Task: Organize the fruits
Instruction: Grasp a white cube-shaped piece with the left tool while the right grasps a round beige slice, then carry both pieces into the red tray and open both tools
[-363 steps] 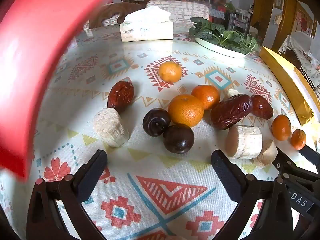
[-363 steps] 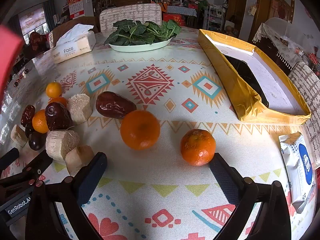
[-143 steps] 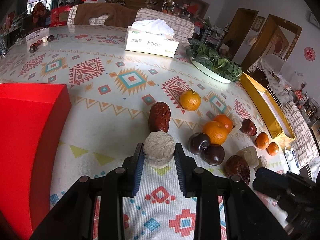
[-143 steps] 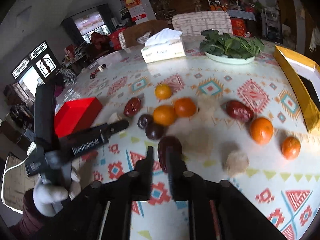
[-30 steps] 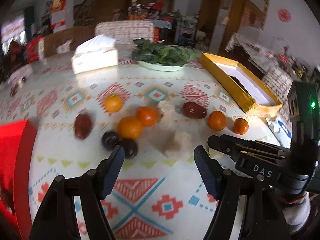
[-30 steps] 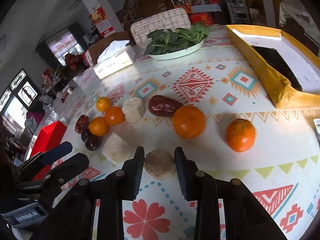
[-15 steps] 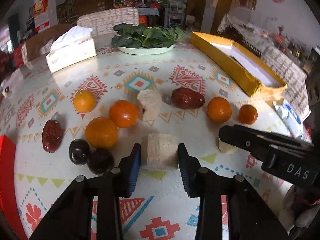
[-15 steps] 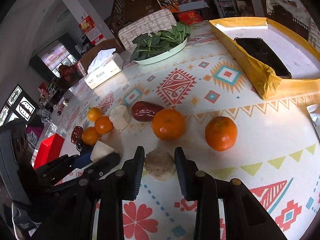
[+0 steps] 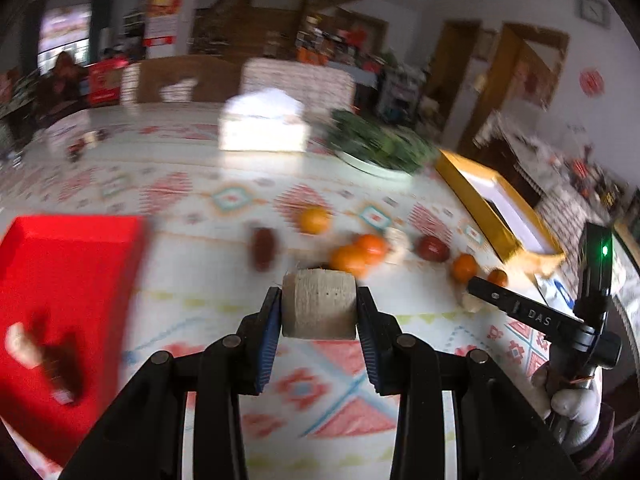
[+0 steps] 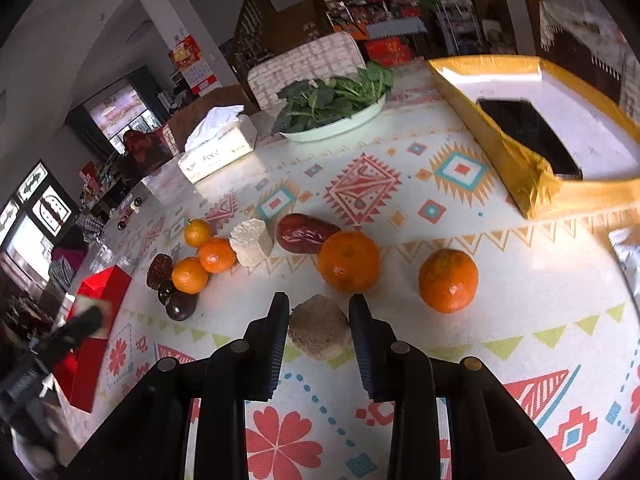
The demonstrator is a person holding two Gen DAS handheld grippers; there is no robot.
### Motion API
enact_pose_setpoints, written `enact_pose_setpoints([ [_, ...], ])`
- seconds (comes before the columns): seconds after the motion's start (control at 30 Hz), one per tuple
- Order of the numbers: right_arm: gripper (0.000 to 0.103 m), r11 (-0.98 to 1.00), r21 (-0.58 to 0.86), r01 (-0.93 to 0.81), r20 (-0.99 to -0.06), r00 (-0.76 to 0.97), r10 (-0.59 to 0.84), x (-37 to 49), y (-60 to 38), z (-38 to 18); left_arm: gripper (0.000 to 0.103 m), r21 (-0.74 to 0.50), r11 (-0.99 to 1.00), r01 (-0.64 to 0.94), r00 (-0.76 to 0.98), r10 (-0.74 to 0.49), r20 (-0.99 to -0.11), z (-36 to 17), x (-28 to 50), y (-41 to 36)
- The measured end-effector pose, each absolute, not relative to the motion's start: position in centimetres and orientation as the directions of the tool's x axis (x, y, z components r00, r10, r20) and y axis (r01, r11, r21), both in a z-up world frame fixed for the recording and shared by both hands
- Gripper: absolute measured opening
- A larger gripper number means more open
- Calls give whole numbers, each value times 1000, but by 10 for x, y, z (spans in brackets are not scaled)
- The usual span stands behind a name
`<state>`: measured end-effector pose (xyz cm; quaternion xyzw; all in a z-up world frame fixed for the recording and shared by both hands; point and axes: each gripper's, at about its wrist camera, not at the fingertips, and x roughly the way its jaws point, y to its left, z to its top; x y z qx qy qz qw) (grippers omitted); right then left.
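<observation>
My left gripper (image 9: 319, 312) clamps a pale sugarcane chunk (image 9: 319, 305) above the worktop (image 9: 200, 200), near the red box (image 9: 68, 280). My right gripper (image 10: 319, 330) squeezes a browner chunk (image 10: 319, 332) beside the oranges (image 10: 349, 261).

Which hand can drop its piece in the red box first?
Left, probably. The left gripper grips a pale chunk near the red box; the right gripper's chunk seems on the table.

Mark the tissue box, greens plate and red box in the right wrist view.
tissue box (image 10: 218, 156): right wrist view, front face.
greens plate (image 10: 340, 123): right wrist view, white rim.
red box (image 10: 105, 283): right wrist view, top near corner.
</observation>
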<state>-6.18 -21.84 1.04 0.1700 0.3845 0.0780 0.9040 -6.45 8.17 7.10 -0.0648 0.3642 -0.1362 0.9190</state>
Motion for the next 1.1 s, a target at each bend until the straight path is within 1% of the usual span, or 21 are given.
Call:
enact_pose_setpoints([
  [0.13, 34, 928, 368, -58, -647, 700, 301, -65, -205, 19, 36, -225, 969, 99, 742, -223, -633, 81, -85, 142],
  [0.23, 34, 907, 412, -91, -633, 687, 357, -67, -191, 27, 36, -223, 975, 14, 769, -153, -621, 84, -99, 184],
  [0.33, 34, 886, 442, -138, -622, 665, 414, -64, -166, 38, 36, -242, 968, -70, 784, -97, -614, 82, -110, 229],
  [0.5, 34, 868, 444, -225, -616, 626, 477, -55, -116, 55, 36, -262, 949, -175, 779, -29, -626, 71, -119, 280],
  [0.8, 34, 801, 427, -420, -624, 504, 597, -35, 9, 70, 36, -253, 931, -265, 737, 27, -675, 45, -120, 319],
  [0.93, 34, 775, 410, -480, -637, 457, 620, -29, 58, 68, 36, -257, 925, -281, 722, 28, -691, 38, -117, 331],
  [1.1, 34, 758, 399, -515, -683, 384, 621, -12, 112, 50, 36, -264, 919, -293, 717, 29, -697, 38, -109, 342],
])
